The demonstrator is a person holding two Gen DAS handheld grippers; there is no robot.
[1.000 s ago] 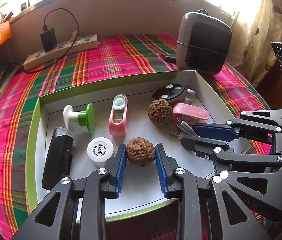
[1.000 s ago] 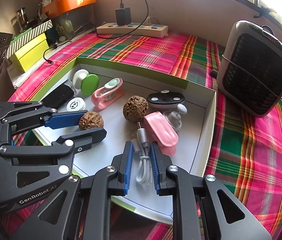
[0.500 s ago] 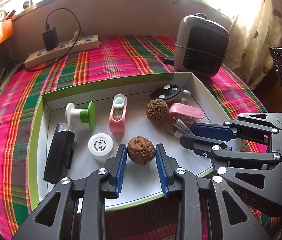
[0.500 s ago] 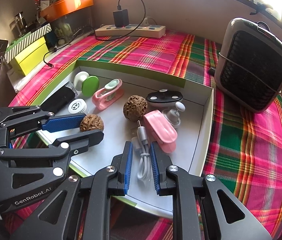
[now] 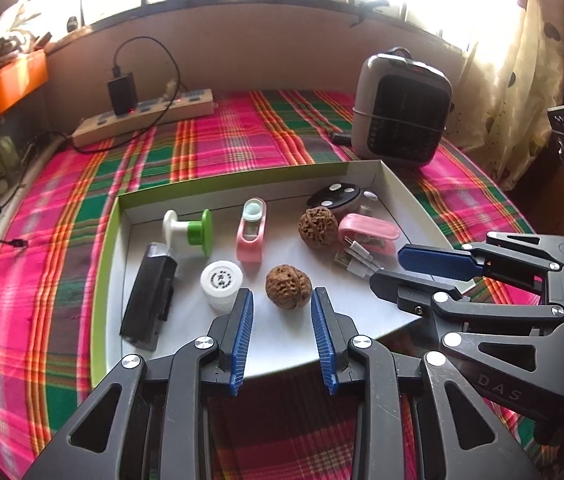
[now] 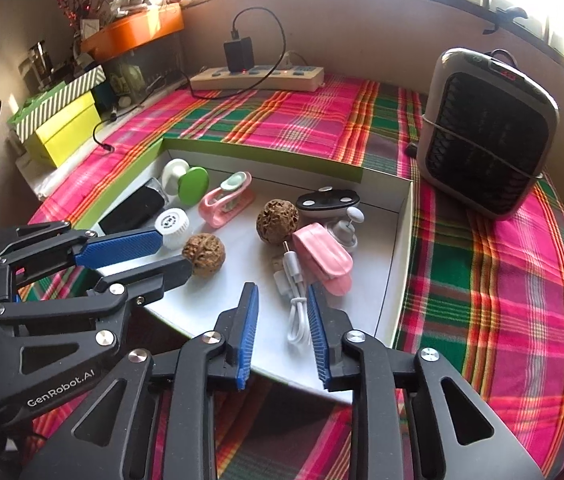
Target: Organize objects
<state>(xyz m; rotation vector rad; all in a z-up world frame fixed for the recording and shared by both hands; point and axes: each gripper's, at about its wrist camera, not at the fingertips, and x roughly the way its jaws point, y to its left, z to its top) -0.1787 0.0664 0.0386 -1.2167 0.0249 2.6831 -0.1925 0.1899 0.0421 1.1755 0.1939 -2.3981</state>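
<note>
Much of the lower part of each view is filled by black gripper arms, which cut off the near edge of the white tray [image 5: 401,200] and the cloth under it. The left gripper [image 5: 282,300] stands partly open with a walnut [image 5: 287,286] lying on the tray floor between its blue pads, clear of both. The right gripper [image 6: 282,300] has just been opening; its jaws now stand narrowly apart around a coiled white cable [image 6: 295,304], which lies loose on the tray, though whether the right-hand pad still brushes the coil is hard to tell. A second walnut [image 5: 317,226] sits further back, beside a pink clip [image 5: 367,232] that partly covers the cable's plugs. Behind them a black oval gadget [image 5: 333,196] hides most of a small white piece. Also in the tray are a pink and mint holder [image 5: 250,232], a white and green spool [image 5: 190,230], a white round cap [image 5: 222,284] with unreadable print, and a black rectangular device [image 5: 148,300]. The tray rests on a pink and green plaid cloth [image 5: 222,140]. A grey heater [image 5: 399,108] stands at the back right, a power strip [image 5: 142,120] with a black charger at the back left, under a bright, washed-out window. A dotted curtain [image 5: 513,60] hangs at the right; an orange shelf [image 6: 134,30] and yellow boxes [image 6: 62,128] crowd the left.
</note>
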